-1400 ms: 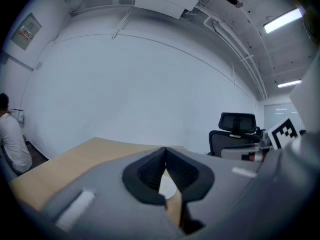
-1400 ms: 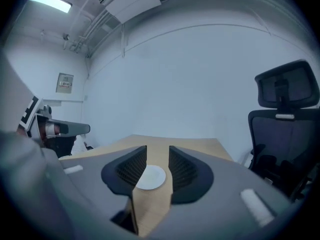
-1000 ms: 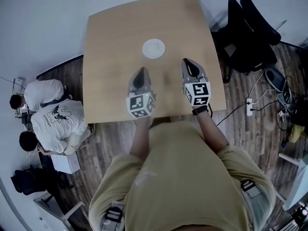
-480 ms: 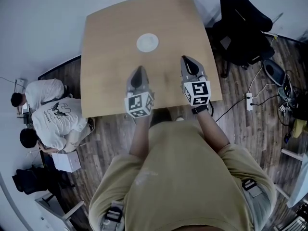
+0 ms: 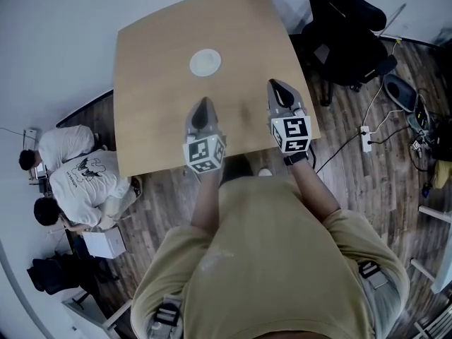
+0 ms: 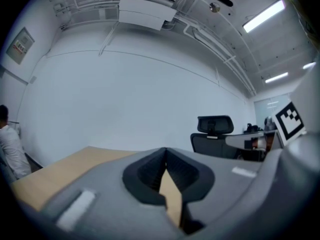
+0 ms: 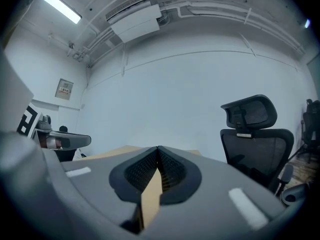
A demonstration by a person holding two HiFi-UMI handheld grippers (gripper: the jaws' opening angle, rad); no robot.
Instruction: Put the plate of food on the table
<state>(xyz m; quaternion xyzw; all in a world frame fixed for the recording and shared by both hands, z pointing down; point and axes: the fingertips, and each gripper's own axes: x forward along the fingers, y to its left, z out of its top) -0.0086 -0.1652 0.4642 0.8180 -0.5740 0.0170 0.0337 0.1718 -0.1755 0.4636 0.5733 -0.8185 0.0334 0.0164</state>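
Saw left gripper (image 5: 204,104) held out ahead of the torso over the near half of the tabletop (image 5: 145,111), forearm straight, marker cube facing up. Saw right gripper (image 5: 275,87) alongside, slightly further forward, forearm roughly parallel, close to the tabletop's right edge. Both aimed away from the person toward the far edge, well apart from each other. Couldn't tell whether either touched the wood or hovered.

Left gripper view: fingers (image 6: 145,173) closed tip to tip, nothing between them, only a sliver of wood visible in the gap below. Right gripper view: same story, fingers (image 7: 172,171) pressed together and empty.

Spotted the plate (image 5: 205,63) lying flat on the tabletop's far half, ahead of the left gripper and clear of both. Too small to make out any food on it.

Also logged: office chair (image 5: 339,34) off the far right corner, two people (image 5: 81,182) crouched on the floor (image 5: 367,189) to the left.
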